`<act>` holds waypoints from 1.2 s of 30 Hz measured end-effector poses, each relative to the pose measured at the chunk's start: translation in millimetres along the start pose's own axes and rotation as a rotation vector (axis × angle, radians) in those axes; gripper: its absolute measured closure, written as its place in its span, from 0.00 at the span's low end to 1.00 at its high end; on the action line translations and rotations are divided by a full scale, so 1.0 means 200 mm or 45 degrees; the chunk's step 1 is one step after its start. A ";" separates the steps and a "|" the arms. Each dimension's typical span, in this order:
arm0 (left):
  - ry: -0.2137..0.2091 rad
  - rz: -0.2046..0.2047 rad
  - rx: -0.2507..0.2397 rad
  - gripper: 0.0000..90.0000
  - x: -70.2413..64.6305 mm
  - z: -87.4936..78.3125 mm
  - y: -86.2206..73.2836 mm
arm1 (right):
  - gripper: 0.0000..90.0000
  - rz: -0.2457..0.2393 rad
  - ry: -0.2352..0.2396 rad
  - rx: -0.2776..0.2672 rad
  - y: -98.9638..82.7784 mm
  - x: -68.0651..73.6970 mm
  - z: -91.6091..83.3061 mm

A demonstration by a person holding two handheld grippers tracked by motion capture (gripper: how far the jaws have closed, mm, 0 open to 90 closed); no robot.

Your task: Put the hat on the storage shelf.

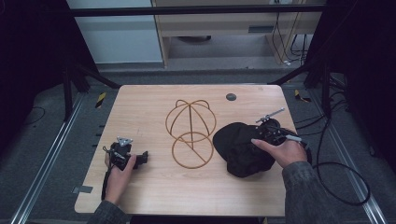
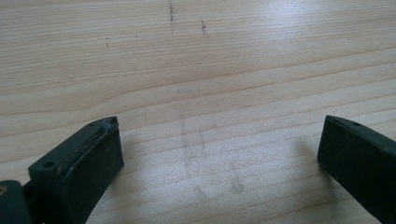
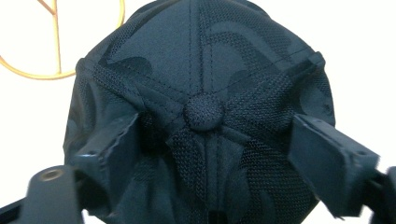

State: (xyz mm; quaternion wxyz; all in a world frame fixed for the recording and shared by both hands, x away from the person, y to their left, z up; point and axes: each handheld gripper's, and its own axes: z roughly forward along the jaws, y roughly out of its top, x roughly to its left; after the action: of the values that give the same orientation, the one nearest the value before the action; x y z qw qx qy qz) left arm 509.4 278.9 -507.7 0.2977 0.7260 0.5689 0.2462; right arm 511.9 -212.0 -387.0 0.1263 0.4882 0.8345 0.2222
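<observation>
Nearest to us, left gripper (image 1: 140, 158) sits parked low over the table (image 1: 154, 196), jaws wide apart with bare wood between them in the left gripper view (image 2: 219, 154). Nothing held.

Right gripper (image 3: 212, 149) is on the black cap (image 3: 201, 65). Jaws stand wide, one either side of the crown, straddling the top button (image 3: 203, 112). The pads look to be resting against the fabric rather than pinching it, so we read it as not yet gripped. In the high view the cap (image 1: 240, 147) lies on the table's right half, just right of the wire hat stand (image 1: 190, 133), near its base ring but apart from it.

Risks from here, as we judge them:
- Closing on loose mesh pinches a thin fold only; cap could slip out on the lift.
- Crown is soft, so it'll collapse under the jaws and the cap may hang lopsided, making it hard to seat over the stand's dome.
- Stand is light wire; a brim swinging into it could shove or tip it.
- Right cable (image 1: 341, 182) trails close by and could drag.
</observation>
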 end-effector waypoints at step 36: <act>-0.007 0.006 0.001 0.00 -0.01 0.00 0.00 | 0.96 -0.064 0.118 0.019 0.02 -0.05 0.01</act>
State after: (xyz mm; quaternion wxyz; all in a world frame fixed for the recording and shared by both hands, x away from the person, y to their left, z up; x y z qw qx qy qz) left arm 509.1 277.1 -507.7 0.2983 0.7282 0.5664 0.2449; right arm 520.2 -219.4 -386.3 0.0893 0.4572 0.8530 0.2352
